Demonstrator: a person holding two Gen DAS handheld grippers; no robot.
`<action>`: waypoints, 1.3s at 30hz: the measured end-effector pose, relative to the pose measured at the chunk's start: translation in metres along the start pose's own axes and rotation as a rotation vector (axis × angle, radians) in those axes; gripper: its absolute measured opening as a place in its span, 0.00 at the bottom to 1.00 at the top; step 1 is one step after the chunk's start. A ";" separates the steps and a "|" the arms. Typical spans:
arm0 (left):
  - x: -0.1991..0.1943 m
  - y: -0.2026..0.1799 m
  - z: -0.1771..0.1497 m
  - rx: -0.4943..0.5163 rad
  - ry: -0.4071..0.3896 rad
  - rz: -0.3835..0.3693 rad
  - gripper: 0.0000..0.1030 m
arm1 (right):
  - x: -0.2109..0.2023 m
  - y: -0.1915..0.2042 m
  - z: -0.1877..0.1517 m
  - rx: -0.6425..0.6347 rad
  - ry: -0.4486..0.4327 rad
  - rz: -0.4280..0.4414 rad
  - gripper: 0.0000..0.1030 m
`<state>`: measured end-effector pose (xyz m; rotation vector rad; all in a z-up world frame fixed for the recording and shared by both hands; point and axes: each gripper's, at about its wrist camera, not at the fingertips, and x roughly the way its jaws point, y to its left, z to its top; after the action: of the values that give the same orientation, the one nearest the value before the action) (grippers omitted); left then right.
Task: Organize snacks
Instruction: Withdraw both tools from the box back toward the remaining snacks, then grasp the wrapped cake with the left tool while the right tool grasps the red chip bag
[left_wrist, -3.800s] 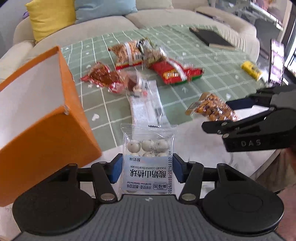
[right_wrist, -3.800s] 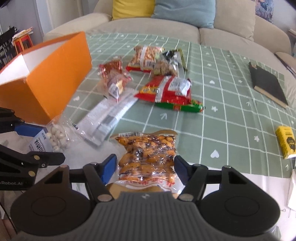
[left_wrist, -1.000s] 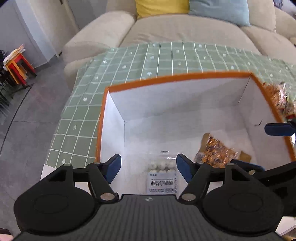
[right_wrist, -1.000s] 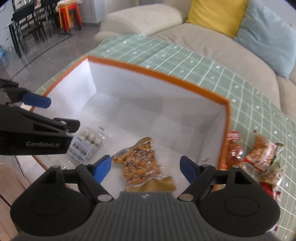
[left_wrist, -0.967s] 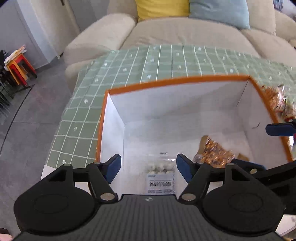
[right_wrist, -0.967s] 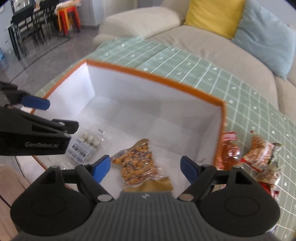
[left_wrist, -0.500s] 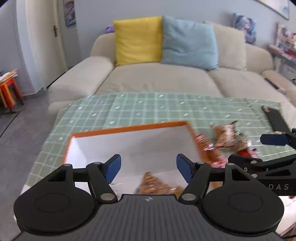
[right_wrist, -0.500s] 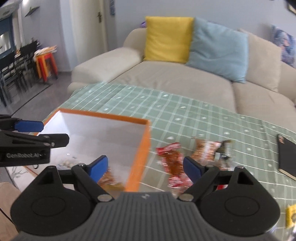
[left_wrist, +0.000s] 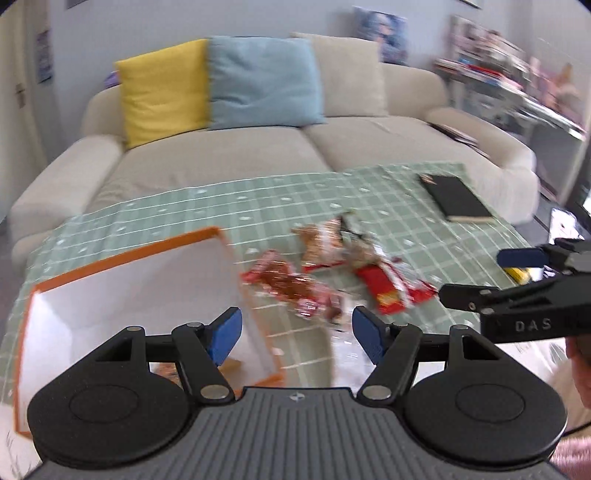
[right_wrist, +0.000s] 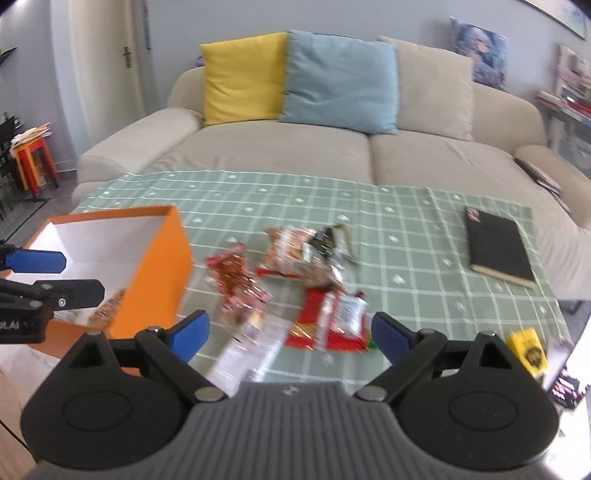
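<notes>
Both grippers empty, jaws spread wide: left gripper (left_wrist: 295, 330) hovers over the near right corner of the orange box (right_wrist: 162, 269); right gripper (right_wrist: 290, 332) hovers above the loose snacks on the green checked tabletop (right_wrist: 406, 236). Box already holds at least one orange-brown packet (right_wrist: 110, 304), partly hidden by the wall. Outside, just right of the box: red foil packet (right_wrist: 236, 277), clear long pack (right_wrist: 251, 347) nearest the right gripper, red-and-white bag (right_wrist: 332, 321), tan bag (right_wrist: 291, 251) touching a dark wrapper (right_wrist: 328, 236). Frames blurred. Judged step: between loads, returning for the next pickup. Next move calls for lowering onto one pack, closing on an edge, not neighbours
</notes>
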<state>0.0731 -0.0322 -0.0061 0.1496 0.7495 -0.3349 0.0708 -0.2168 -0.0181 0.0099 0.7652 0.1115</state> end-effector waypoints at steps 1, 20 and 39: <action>0.003 -0.005 -0.001 0.010 0.006 -0.021 0.78 | 0.000 -0.005 -0.005 0.006 -0.001 -0.008 0.89; 0.083 -0.035 0.008 0.034 0.138 -0.027 0.76 | 0.056 -0.047 -0.026 0.107 0.086 -0.016 0.77; 0.178 -0.038 0.039 0.015 0.356 -0.017 0.67 | 0.155 -0.042 -0.010 -0.029 0.178 0.028 0.82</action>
<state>0.2055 -0.1212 -0.1011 0.2208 1.1009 -0.3341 0.1792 -0.2428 -0.1345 -0.0175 0.9413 0.1517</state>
